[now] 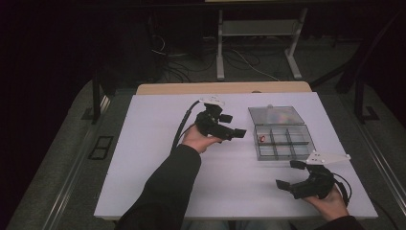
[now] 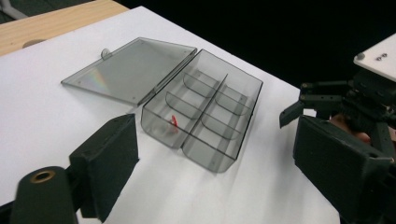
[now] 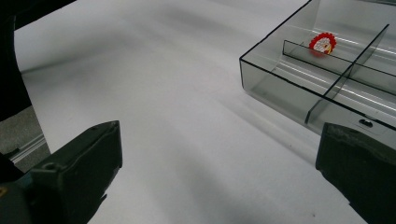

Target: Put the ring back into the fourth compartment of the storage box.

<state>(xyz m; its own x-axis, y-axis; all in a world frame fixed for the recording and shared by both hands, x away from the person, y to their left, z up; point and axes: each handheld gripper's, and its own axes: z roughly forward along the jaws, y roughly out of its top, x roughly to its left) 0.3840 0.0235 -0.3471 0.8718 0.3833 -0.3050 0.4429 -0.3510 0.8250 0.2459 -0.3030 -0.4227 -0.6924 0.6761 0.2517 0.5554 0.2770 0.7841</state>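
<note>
Red piece (image 2: 173,122): lying inside near-left compartment of box (image 1: 306,144), lid folded back for access.
Left gripper (image 1: 237,133): beside box, jaws spread, nothing held.
Right gripper (image 1: 289,175): before box, jaws apart, empty, waiting.

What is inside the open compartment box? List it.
The clear compartment box holds one small red-and-white piece, leaning in a compartment on its left side. The other compartments look empty through the walls; nothing is covered, as the lid lies open behind.
</note>
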